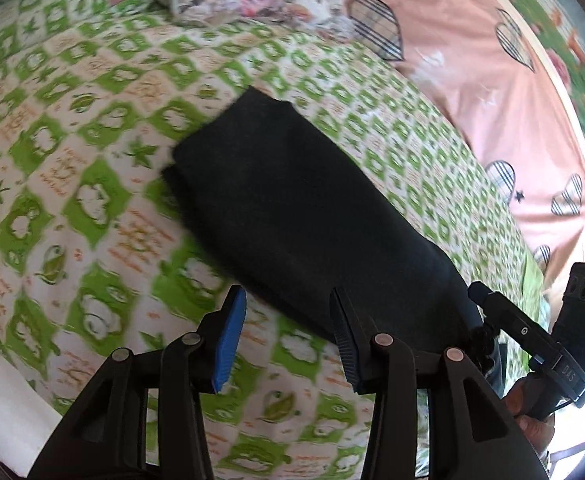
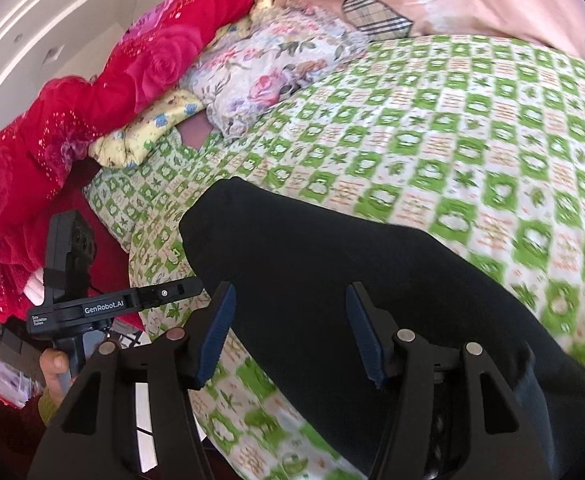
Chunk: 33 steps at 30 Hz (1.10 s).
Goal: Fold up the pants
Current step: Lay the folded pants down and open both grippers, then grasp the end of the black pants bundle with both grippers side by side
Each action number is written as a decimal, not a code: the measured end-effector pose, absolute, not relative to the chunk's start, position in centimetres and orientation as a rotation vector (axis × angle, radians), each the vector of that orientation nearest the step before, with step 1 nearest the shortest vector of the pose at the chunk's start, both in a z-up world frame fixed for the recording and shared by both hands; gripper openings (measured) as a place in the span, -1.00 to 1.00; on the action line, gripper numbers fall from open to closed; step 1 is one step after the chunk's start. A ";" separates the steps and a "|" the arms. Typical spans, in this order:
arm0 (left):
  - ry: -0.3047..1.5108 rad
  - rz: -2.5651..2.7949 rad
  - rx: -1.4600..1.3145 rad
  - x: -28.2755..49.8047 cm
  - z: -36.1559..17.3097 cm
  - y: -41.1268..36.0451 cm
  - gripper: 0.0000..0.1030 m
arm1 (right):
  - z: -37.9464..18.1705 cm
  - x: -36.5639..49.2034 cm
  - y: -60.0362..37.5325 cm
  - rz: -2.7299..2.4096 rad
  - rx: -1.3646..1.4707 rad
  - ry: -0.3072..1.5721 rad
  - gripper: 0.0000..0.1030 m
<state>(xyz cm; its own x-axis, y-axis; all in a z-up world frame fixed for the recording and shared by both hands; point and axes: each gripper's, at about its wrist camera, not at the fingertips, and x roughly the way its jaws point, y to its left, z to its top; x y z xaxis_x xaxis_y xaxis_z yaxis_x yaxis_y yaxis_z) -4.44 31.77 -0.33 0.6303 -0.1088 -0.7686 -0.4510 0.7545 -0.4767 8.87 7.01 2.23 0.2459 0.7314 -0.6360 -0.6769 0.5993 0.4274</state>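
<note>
The black pants (image 1: 292, 200) lie as a long folded strip on the green-patterned bedsheet (image 1: 92, 160), running from the middle of the left wrist view down to the lower right. My left gripper (image 1: 288, 312) hangs open over the strip's near edge. One blue pad (image 1: 230, 340) is over the sheet and the other finger over the black cloth, and nothing is pinched. In the right wrist view the pants (image 2: 352, 264) fill the centre. My right gripper (image 2: 291, 300) stands open above them, its pads clear of the fabric.
A floral pillow (image 2: 268, 64), a red rose-print blanket (image 2: 92, 100) and a pink quilt with checked hearts (image 1: 472, 60) sit around the sheet. A hand (image 2: 54, 368) holds the left gripper's handle at the bed's edge. White furniture (image 2: 32, 20) stands beyond.
</note>
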 end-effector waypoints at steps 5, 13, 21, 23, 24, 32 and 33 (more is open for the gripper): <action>0.870 0.259 -0.735 -4.8 -0.4 33.6 -0.13 | 2.8 9.8 9.5 0.986 0.023 0.916 0.14; 0.887 0.297 -0.771 -4.1 -1.3 35.7 -0.11 | 3.3 12.1 14.5 1.031 -0.059 0.939 0.14; 0.911 0.305 -0.811 -2.9 -2.4 36.7 -0.11 | 2.3 15.3 20.0 1.120 -0.149 1.024 0.14; 0.905 0.300 -0.833 -2.8 -2.6 37.0 -0.11 | 2.1 16.0 21.2 1.151 -0.167 1.044 0.14; 0.903 0.298 -0.843 -2.8 -2.7 37.1 -0.11 | 2.1 16.4 21.9 1.165 -0.181 1.054 0.14; 0.879 0.302 -0.875 -2.6 -3.1 37.4 -0.15 | 1.1 18.4 25.7 1.251 -0.287 1.098 0.14; 0.876 0.302 -0.878 -2.6 -3.1 37.5 -0.16 | 0.9 18.6 26.1 1.261 -0.297 1.107 0.14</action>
